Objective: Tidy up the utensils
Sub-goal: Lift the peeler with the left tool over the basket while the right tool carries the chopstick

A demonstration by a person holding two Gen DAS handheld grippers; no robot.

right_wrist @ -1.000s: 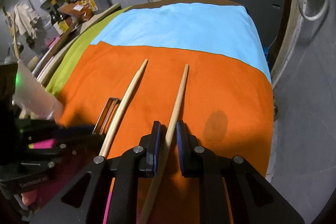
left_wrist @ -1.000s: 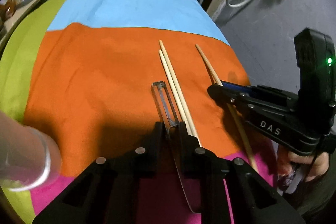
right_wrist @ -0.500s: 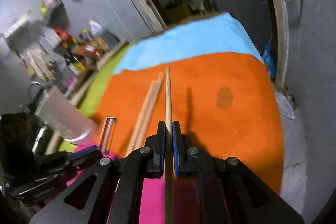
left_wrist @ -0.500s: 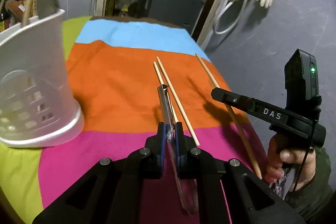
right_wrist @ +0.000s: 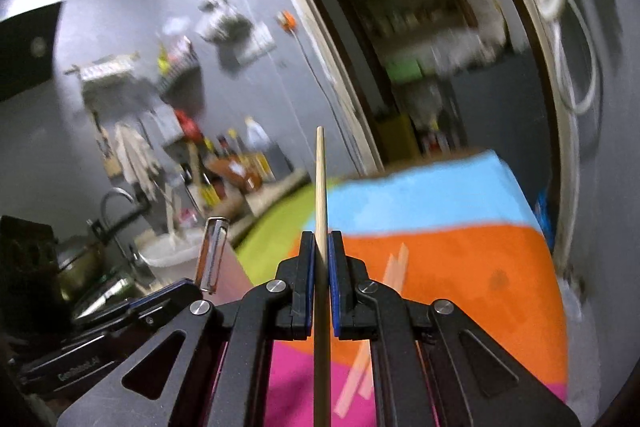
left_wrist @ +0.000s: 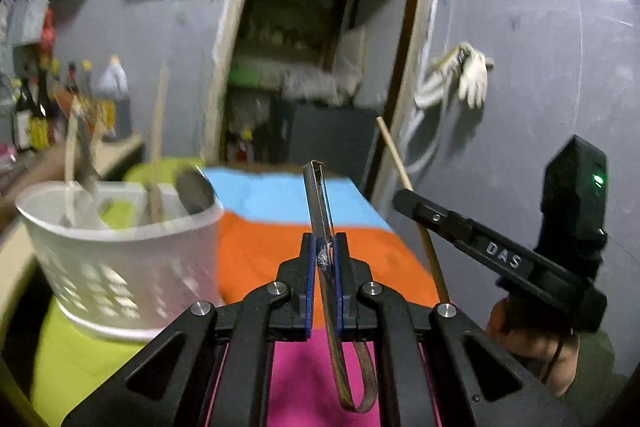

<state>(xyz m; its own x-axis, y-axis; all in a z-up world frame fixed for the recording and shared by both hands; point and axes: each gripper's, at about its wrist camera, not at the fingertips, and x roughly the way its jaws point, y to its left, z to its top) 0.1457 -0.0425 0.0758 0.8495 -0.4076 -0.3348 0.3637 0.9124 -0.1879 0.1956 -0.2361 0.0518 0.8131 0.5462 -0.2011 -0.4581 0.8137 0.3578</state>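
Grey walls, a doorway and a shelf of bottles (right_wrist: 236,163) are blurred behind your striped cloth (left_wrist: 264,247), and the shelf items cannot be told apart. Your left gripper (left_wrist: 324,267) is clamped on one peeler (left_wrist: 320,203), held above the cloth with its blade end raised; its looped handle hangs below the jaws, and in the right view only the blade end (right_wrist: 212,255) shows. Your right gripper (right_wrist: 319,267) is closed on one chopstick (right_wrist: 320,187), tip pointing up and lower end cut off by the frame edge; in the left view it (left_wrist: 404,183) is partly hidden behind the gripper. Two more chopsticks (right_wrist: 384,291) lie smeared on the orange stripe. One white basket (left_wrist: 120,259) stands on the green stripe at the left and holds several upright utensils, including a dark spoon (left_wrist: 196,187); their count is unclear through blur.
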